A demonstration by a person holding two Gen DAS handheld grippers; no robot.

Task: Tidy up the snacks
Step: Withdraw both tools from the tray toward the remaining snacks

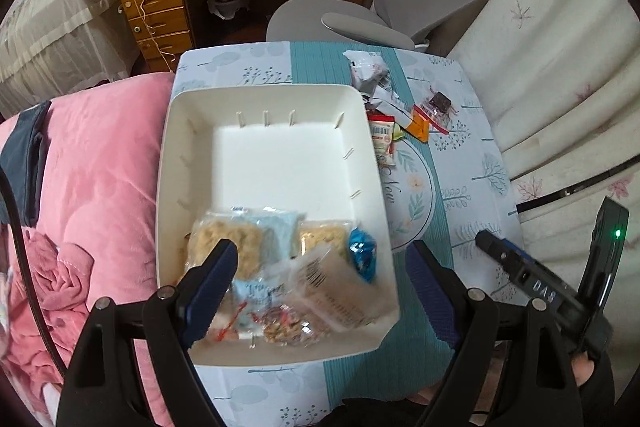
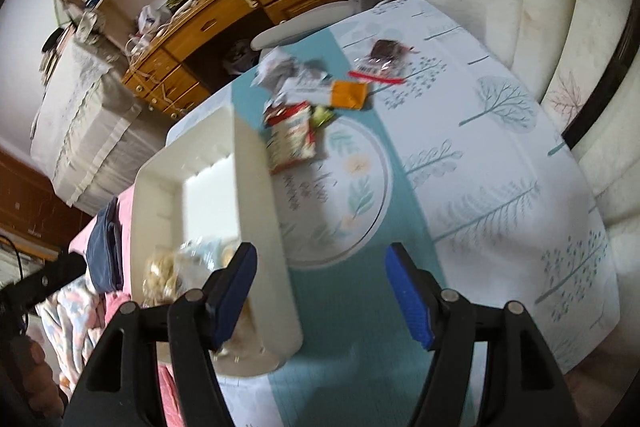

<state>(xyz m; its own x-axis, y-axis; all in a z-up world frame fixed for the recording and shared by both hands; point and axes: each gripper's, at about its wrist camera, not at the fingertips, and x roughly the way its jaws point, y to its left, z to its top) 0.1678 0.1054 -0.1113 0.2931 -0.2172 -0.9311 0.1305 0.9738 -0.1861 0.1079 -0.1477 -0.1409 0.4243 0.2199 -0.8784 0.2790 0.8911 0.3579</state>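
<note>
Both grippers, left (image 1: pixel 320 267) and right (image 2: pixel 320 291), gape wide, empty, above the tray (image 1: pixel 276 93) near the table's (image 1: pixel 472 163) left edge.

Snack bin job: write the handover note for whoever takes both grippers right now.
Left gripper: open, empty, above the near end of the bin.
Right gripper: open, empty, above the table just right of the bin.
Done: several packets lie in the bin's near end; its far half is bare.
Left: a loose pile on the table beyond the bin's right side: red-and-white packet, orange packet, dark snack in clear wrap, crumpled silver wrappers. Move the snacks into the bin.
</note>
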